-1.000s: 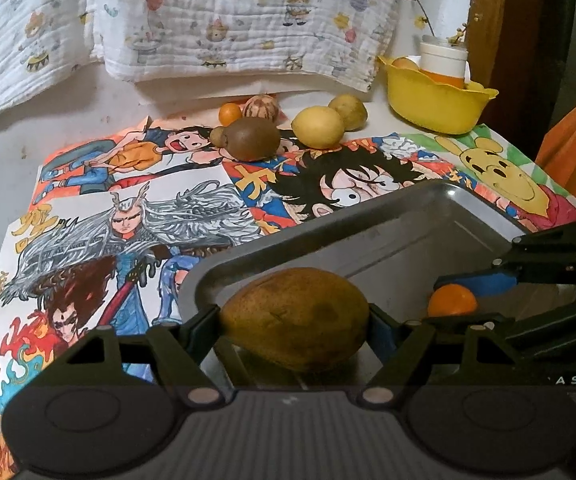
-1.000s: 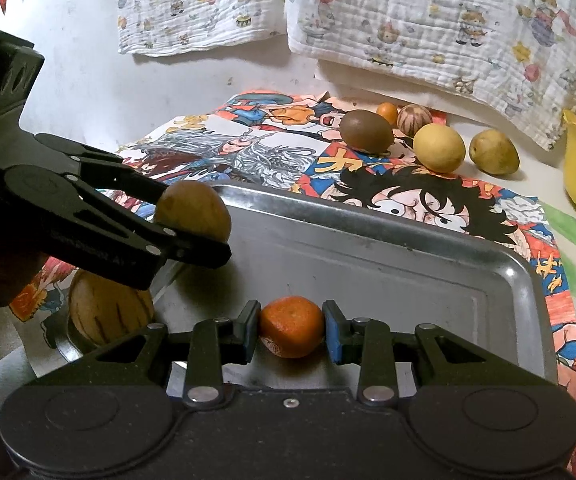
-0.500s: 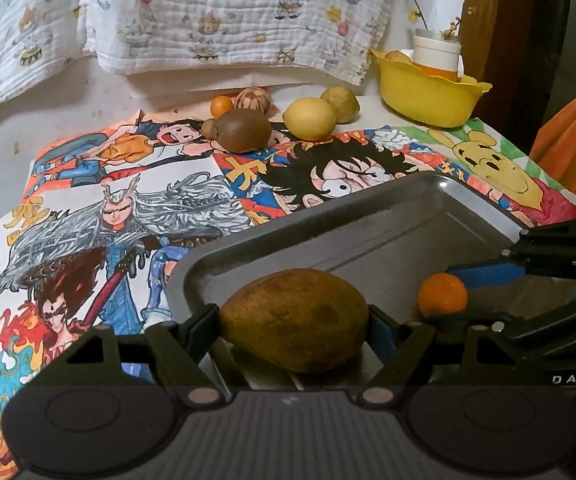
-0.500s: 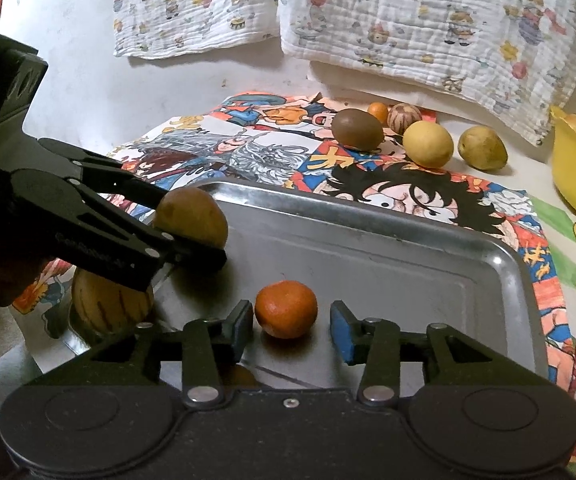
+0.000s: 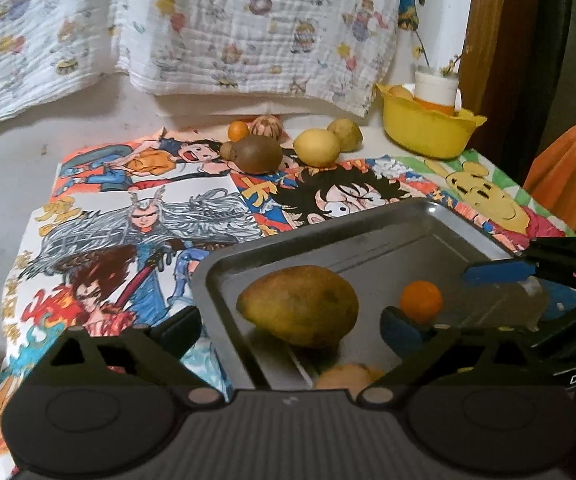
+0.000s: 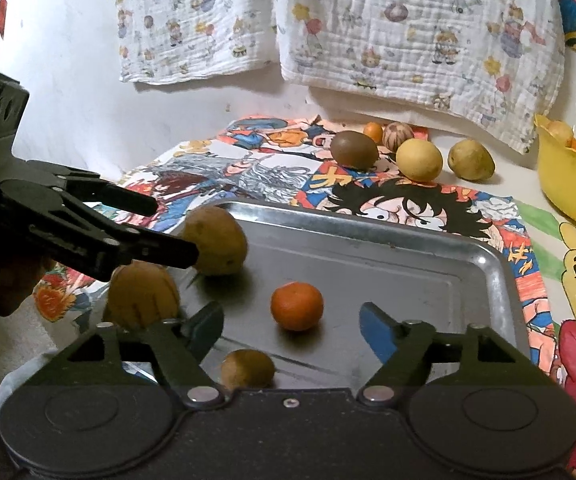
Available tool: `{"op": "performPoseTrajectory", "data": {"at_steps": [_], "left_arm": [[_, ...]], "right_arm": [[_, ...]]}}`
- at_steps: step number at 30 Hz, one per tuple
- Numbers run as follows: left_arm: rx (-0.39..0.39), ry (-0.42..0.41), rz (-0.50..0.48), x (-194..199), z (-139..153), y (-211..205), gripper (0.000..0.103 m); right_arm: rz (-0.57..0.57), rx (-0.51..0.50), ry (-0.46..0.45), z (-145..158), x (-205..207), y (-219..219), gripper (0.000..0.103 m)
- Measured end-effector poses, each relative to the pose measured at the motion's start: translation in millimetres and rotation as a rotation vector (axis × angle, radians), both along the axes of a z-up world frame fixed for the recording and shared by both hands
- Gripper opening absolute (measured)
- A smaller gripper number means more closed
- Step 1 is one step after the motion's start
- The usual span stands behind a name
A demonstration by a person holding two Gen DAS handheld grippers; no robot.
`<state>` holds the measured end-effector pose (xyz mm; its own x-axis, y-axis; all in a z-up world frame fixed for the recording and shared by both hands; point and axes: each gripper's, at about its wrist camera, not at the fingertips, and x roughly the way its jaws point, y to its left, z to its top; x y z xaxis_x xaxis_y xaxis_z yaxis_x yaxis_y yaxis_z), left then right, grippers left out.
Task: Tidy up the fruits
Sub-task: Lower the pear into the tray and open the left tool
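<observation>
A metal tray (image 5: 440,220) (image 6: 500,272) lies on the cartoon cloth. In it lie a brown mango (image 5: 298,306) (image 6: 216,240), a small orange (image 5: 421,301) (image 6: 297,306), a small brown fruit (image 6: 248,368) and a ribbed yellow fruit (image 6: 142,300) at the left edge. My left gripper (image 5: 292,328) (image 6: 172,228) is open, its fingers apart on either side of the mango. My right gripper (image 6: 292,324) (image 5: 464,300) is open just behind the orange, apart from it. At the back lie a kiwi (image 5: 258,154) (image 6: 354,150), a lemon (image 5: 316,147) (image 6: 419,159) and more fruit.
A yellow bowl (image 5: 428,130) (image 6: 568,184) with a white cup stands at the back right. A patterned cloth (image 5: 248,28) hangs on the wall behind. A small orange (image 5: 238,131) and a walnut-like fruit (image 5: 267,127) lie behind the kiwi. An orange garment (image 5: 568,168) is at the right.
Both grippers opened and drew back. The left let go of the mango and the right let go of the orange; both fruits now rest in the tray.
</observation>
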<state>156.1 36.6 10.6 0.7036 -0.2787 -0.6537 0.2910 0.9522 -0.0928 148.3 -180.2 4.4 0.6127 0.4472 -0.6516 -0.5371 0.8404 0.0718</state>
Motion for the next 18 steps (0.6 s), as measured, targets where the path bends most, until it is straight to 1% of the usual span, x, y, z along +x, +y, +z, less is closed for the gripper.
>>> {"op": "performPoseTrajectory", "data": {"at_steps": [2,3,5,7,11,14,18], "left_arm": [[0.0,-0.018,-0.001,-10,2,4,0.102],[0.0,-0.028,-0.003,-16,3,5,0.102],[-0.001,-0.051,-0.014,-26,5,7,0.102],[0.006,-0.072,-0.031,-37,6,9,0.102],[0.075,-0.088,-0.065,-58,5,7,0.102],[0.132,-0.101,-0.087,-70,4,6,0.102],[0.188,-0.093,-0.103,-80,2,7,0.102]], "right_arm": [[0.006,0.001,-0.009,2,-6,-1,0.087],[0.009,0.002,-0.012,4,-9,-1,0.088],[0.013,0.002,-0.014,5,-15,-1,0.094],[0.016,0.001,-0.017,6,-21,-2,0.098],[0.014,-0.019,-0.019,7,-31,-5,0.102],[0.004,-0.036,-0.021,8,-38,-8,0.102],[-0.029,-0.077,-0.013,7,-43,-15,0.102]]}}
